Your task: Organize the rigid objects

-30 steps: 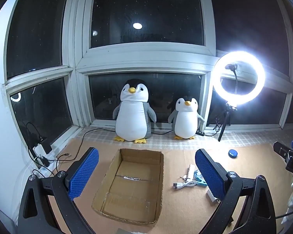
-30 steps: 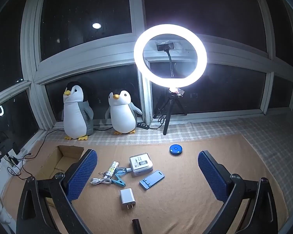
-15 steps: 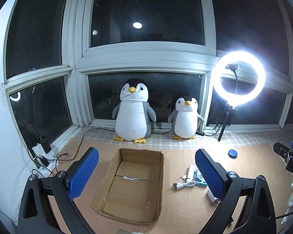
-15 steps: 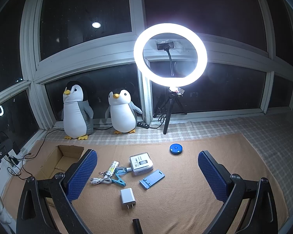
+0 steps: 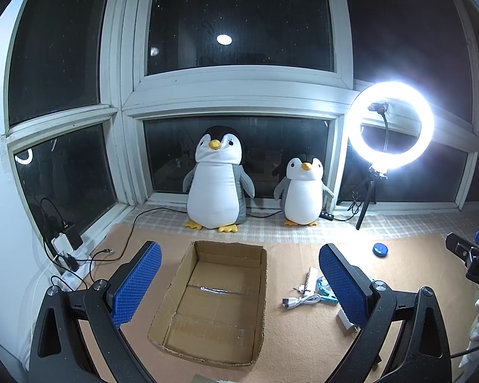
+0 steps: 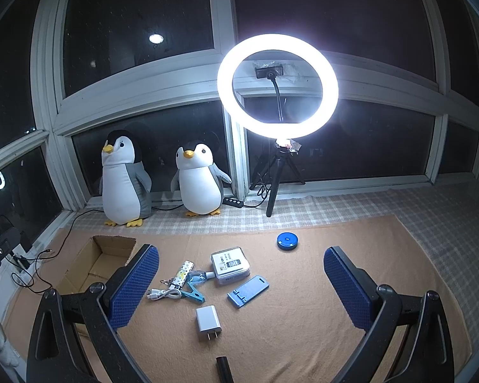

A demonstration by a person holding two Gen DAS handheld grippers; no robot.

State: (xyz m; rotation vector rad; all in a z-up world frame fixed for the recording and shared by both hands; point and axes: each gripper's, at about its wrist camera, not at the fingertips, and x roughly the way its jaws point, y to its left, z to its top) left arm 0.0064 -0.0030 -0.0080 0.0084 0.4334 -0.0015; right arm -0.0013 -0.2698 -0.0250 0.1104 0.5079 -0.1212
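Two plush penguins, a large one (image 5: 216, 188) and a small one (image 5: 301, 191), stand along the mat's far edge by the window. A lit ring light (image 6: 277, 86) on a tripod stands to their right.

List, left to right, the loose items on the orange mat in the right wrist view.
cardboard box → white cable → white charger → blue phone stand → blue round disc. The patterned stick, clip and white case overlap in order, so they are left out.

Nothing has visibly shifted since a second ago in either view.
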